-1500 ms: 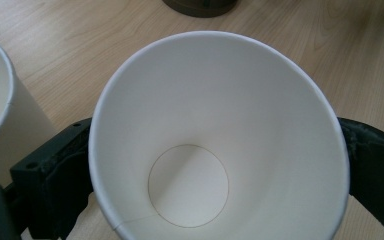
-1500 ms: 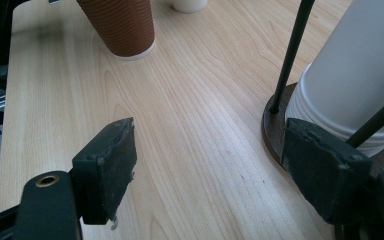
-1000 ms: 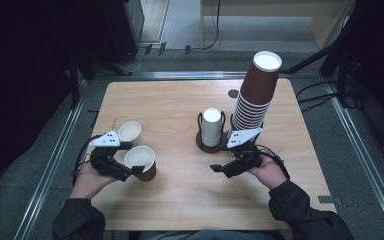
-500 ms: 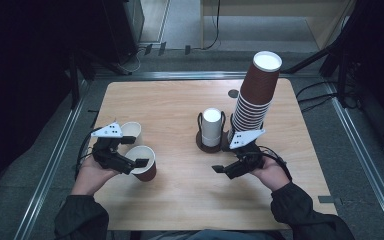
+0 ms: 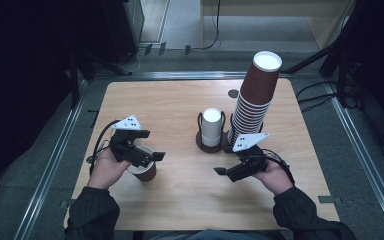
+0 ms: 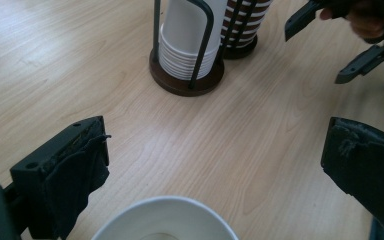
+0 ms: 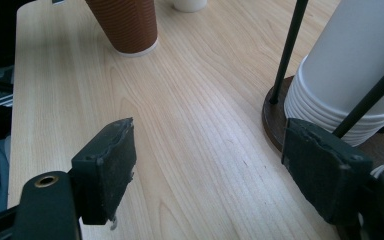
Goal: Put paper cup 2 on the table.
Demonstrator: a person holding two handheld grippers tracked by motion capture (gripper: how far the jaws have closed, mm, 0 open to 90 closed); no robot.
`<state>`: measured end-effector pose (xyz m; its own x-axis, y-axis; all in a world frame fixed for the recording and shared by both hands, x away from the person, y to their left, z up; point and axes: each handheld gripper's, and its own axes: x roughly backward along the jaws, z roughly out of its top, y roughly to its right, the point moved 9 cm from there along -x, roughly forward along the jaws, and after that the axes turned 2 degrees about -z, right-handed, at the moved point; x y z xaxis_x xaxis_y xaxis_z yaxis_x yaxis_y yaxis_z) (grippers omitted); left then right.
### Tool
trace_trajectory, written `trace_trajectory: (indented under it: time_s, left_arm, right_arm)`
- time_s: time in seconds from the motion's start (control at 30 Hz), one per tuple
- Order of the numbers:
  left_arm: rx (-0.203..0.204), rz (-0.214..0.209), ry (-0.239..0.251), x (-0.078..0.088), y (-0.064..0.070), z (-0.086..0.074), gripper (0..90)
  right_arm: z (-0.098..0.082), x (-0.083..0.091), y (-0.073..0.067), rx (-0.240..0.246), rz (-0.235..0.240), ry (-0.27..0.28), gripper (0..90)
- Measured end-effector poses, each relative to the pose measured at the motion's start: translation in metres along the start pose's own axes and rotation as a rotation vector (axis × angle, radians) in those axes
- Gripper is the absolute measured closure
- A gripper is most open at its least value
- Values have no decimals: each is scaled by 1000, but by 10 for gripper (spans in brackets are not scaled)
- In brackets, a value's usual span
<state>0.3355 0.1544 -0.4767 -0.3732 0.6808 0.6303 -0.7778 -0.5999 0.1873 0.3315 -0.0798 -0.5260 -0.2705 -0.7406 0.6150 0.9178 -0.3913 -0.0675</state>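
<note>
A brown paper cup (image 5: 145, 172) with a white inside stands at the table's front left. My left gripper (image 5: 149, 146) hovers just above it, jaws wide open. In the left gripper view the cup's rim (image 6: 165, 205) lies low between the jaws, untouched. My right gripper (image 5: 225, 162) is open and empty just in front of a wire holder with a stack of white cups (image 5: 211, 127). In the right gripper view that stack (image 7: 350, 85) is at the right, the brown cup (image 7: 125, 25) and a white cup's base (image 7: 190, 4) farther off.
A tall leaning stack of brown ribbed cups (image 5: 255, 100) stands in a second holder right of the white stack. The wooden table (image 5: 180, 100) has a small round hole (image 5: 233, 93) near its far edge. Metal rails run along both sides.
My left gripper has moved right and risen, from beside the two loose cups to above the brown one. The loose white cup is now hidden behind it. The right gripper has stayed put.
</note>
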Motion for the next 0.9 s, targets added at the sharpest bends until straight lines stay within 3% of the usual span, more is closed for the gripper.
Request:
trace_trajectory:
  time_s: [0.07,0.57,0.63,0.73,0.9]
  left_arm:
    - [-13,15,-15,-6,1,1,0]
    - [-97,-13,-67,-46,24,14,0]
    - [-117,17,-66,-50,26,17,0]
    - [-129,-13,-62,-58,35,22,0]
    - [-150,-21,-74,-67,42,23,0]
  right_arm:
    - [0,1,0,0,-1,1,223]
    - [-9,12,1,-13,-35,7,219]
    - [-10,13,1,-24,-37,6,219]
    - [-11,16,1,-32,-40,11,219]
    - [-11,19,-3,-24,-39,18,218]
